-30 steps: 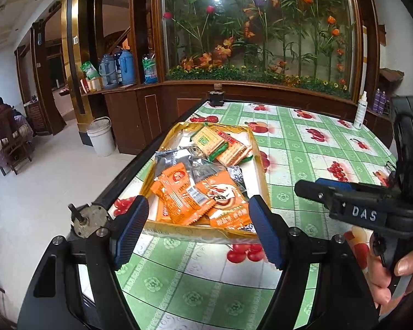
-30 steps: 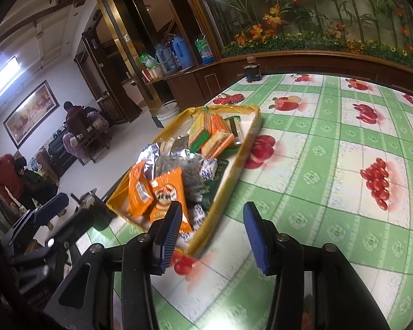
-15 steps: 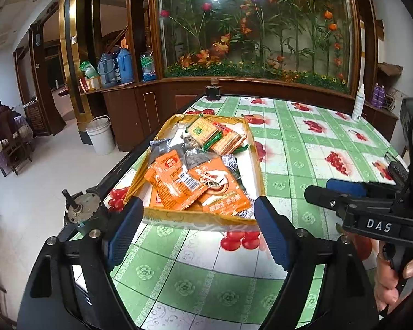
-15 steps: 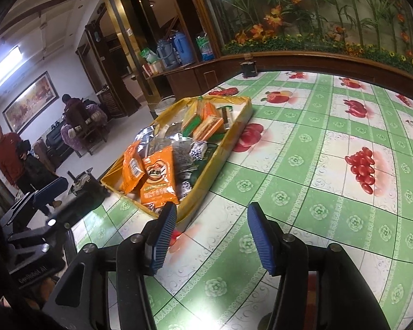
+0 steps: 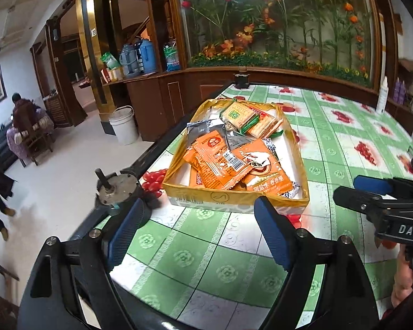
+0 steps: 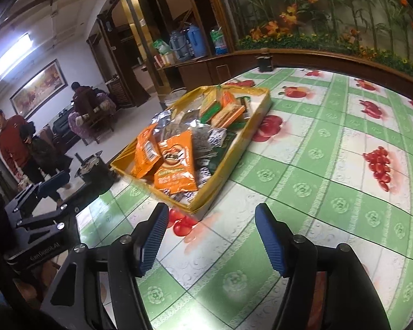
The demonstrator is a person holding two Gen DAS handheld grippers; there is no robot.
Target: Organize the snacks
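Orange snack packets (image 5: 220, 162), yellow tray (image 5: 234, 199)

Under the orange packets (image 5: 223, 162) the lower snacks in the yellow tray (image 5: 234, 198) are mostly covered, their small print unreadable, and the hand (image 5: 403, 280) at the frame's right edge seems cut off.

**Glossy wrap, ribbed pads, shiny cloth**

The desk (image 5: 234, 250) wears a smooth, glossy plastic cloth. The tray (image 5: 235, 198) looks like cardboard with shiny yellow film. At its six o'clock end lie slick orange packets (image 5: 220, 162); silver foil bags (image 6: 176, 126) crinkle. The fingers (image 6: 269, 243) carry matt, ribbed blue pads.
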